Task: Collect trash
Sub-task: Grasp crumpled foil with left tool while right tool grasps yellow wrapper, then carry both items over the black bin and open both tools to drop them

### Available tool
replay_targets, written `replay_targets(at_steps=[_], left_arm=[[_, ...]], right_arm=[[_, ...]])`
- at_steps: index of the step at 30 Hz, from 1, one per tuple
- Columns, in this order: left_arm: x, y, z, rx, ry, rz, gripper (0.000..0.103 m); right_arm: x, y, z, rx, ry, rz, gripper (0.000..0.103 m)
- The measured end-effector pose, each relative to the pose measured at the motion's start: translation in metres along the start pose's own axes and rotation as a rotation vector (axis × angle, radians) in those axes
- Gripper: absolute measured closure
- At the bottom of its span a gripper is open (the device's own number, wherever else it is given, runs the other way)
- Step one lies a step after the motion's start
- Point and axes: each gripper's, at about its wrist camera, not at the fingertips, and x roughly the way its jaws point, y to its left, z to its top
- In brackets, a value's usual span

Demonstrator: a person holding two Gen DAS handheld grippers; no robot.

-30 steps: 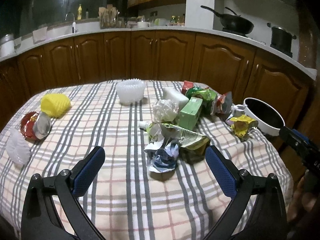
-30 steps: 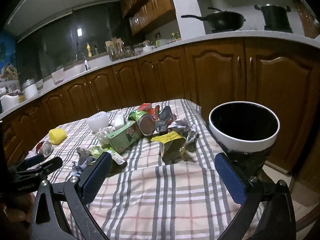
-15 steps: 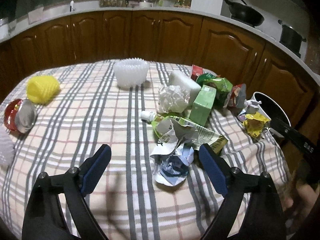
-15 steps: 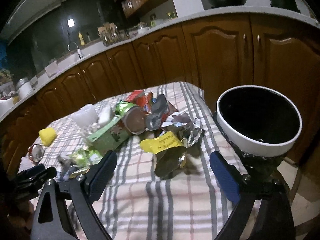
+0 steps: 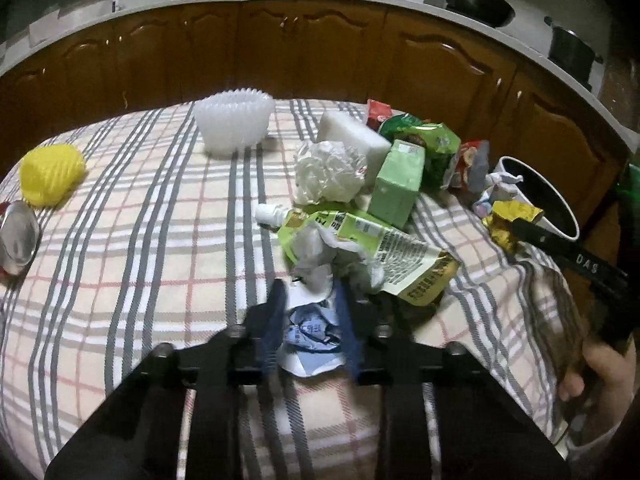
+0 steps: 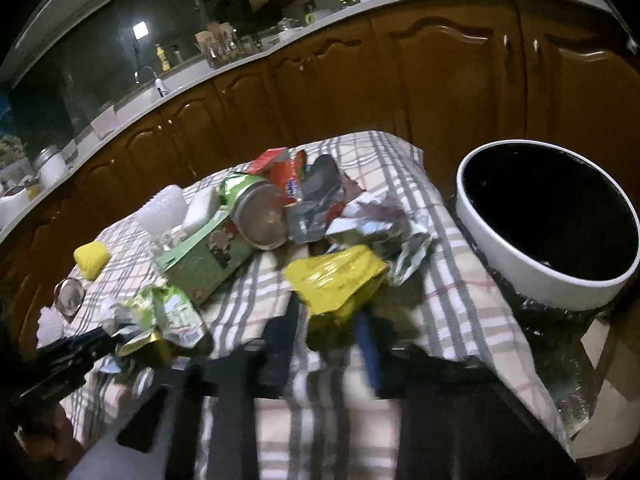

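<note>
Left tongs: pads pinching a crumpled blue-and-white paper wad at the near edge of the tabletop, which carries a checked cloth. The wad sits directly between the two pads, touching both.

Right tongs: jaws closing on a yellow foil wrapper near the right edge of the tabletop. The wrapper's lower part lies between the pads; the picture is blurred there, but the pads appear to press on it.

Just beyond the paper wad: a torn light-green pouch with a white cap, lying flat and touching the wad. Behind it, a crumpled white plastic ball and a light-green carton, side by side and touching. Beyond these, a white block, a green foil snack can on its side and red wrappers, heaped together.

Off the right edge of the tabletop: a white bin with a black liner, mouth upward, just beside the yellow wrapper.

Towards the far edge: a white ribbed cup, upright and apart from the heap. Near the left edge: a yellow ribbed cup and a foil-lidded item, well apart from both tongs.
</note>
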Motion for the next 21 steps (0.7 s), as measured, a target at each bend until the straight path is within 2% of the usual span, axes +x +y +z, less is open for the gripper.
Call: replay_targets(at_steps=[2, 10, 21], left_arm=[[-0.005, -0.001, 0.002, 0.005, -0.013, -0.005, 0.087], [-0.031, -0.021, 0.016, 0.042, -0.085, -0.05, 0.088], [-0.028, -0.07, 0.048, 0.097, -0.105, -0.163, 0.088]], right_arm=[[-0.007, 0.003, -0.002, -0.008, -0.009, 0.012, 0.089], [-0.04, 0.006, 0.005, -0.001, -0.075, 0.047, 0.09], [-0.061, -0.033, 0.012, 0.059, -0.119, 0.004, 0.09]])
